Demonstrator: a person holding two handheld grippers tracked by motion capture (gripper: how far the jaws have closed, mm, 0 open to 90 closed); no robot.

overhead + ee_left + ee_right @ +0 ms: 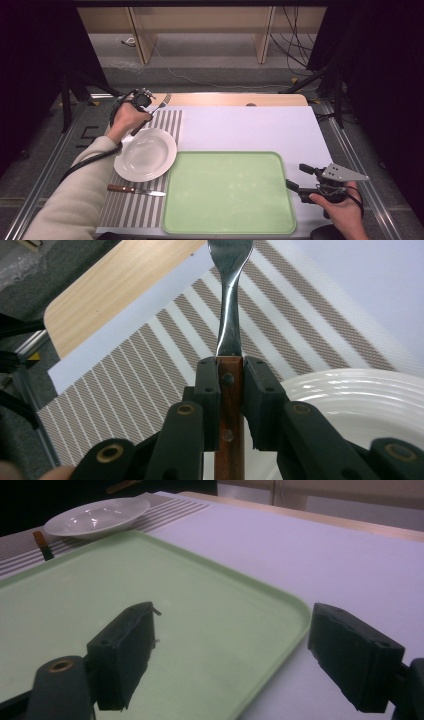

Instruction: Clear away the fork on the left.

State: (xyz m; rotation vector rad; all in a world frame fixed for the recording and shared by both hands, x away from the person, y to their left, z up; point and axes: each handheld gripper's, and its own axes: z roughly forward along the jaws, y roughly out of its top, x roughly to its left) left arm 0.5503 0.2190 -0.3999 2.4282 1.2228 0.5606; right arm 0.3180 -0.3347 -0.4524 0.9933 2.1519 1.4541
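Fork (229, 315) sits clamped by its wooden handle in the left gripper (231, 385), above the striped placemat (150, 365) just beyond the white plate (360, 405). Keep it level and clear of the plate's rim. The right gripper (230, 650) waits with jaws apart over the green tray (150, 580).

I see the fork (229, 390) clamped by its reddish wooden handle, two rivets showing, between my left tongs (230, 385). Its shiny steel neck runs straight out ahead, raised above the striped placemat (150, 355), just beside the white plate's (360, 405) far rim. From above, the tines (165, 98) point toward the tabletop's far edge.
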